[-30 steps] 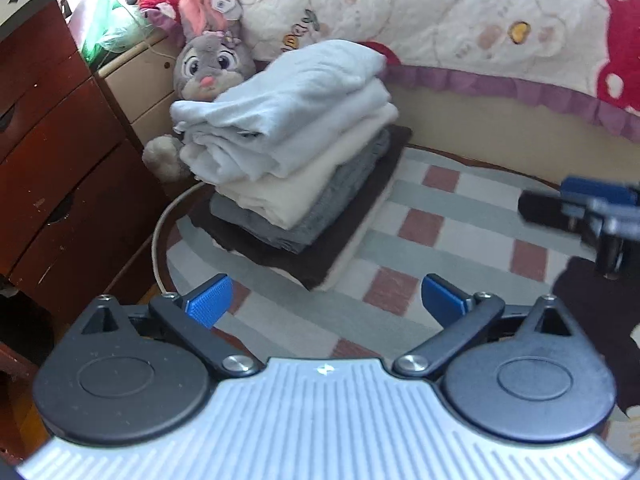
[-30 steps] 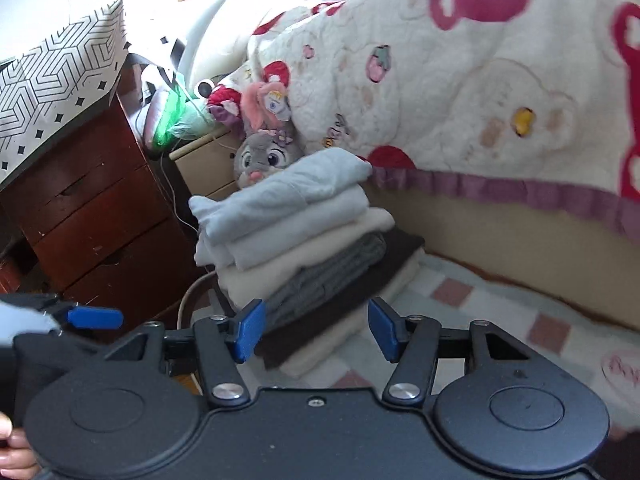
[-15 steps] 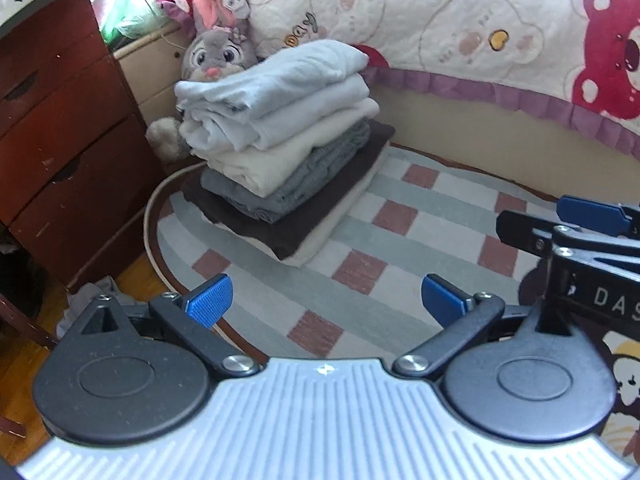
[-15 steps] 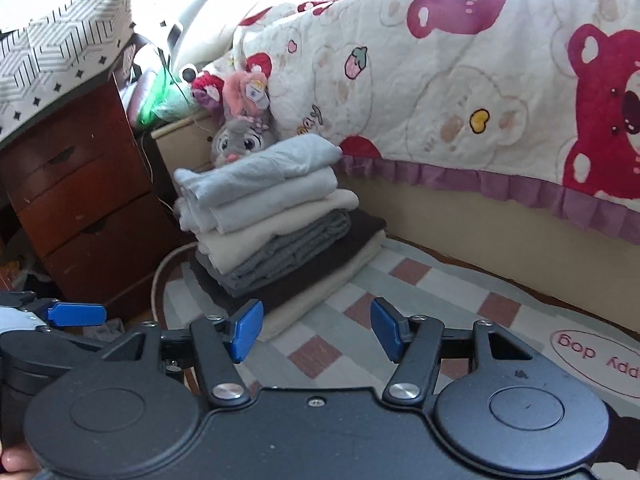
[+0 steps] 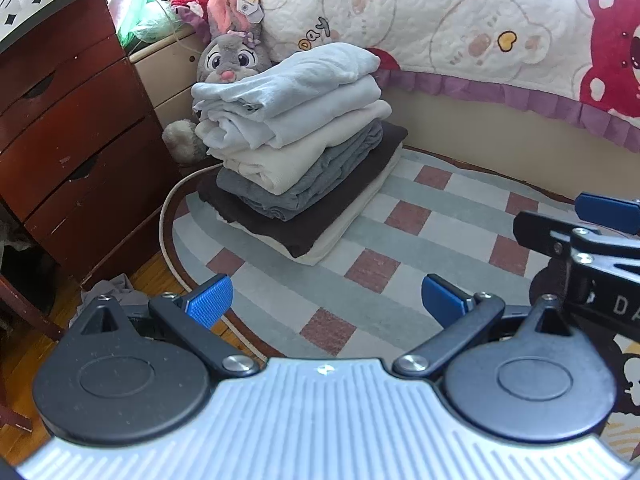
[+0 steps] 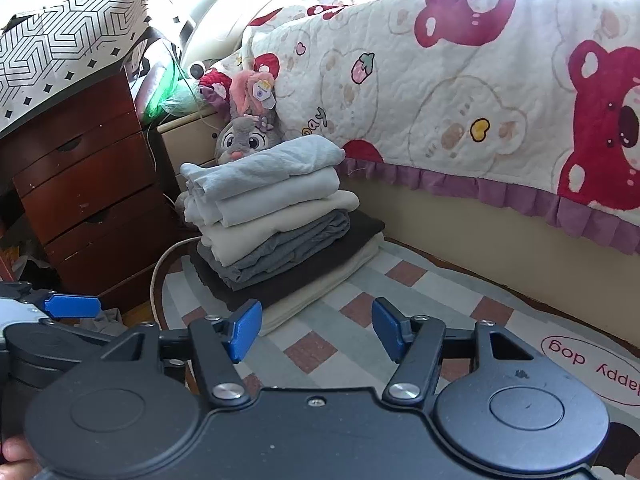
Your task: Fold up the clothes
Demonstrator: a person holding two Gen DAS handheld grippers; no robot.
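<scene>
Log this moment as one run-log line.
left gripper: open, empty | right gripper: open, empty | folded stack: on rug, untouched

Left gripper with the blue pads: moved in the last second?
Yes. The left gripper has backed away from the stack of folded clothes on the checked rug; the stack sits smaller and higher in its view now.

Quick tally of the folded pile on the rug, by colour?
Light blue: 2
Cream: 2, one mid-pile, one at the bottom
Grey: 1
Dark brown: 1
Total: 6 folded pieces, as far as the layers show.
</scene>
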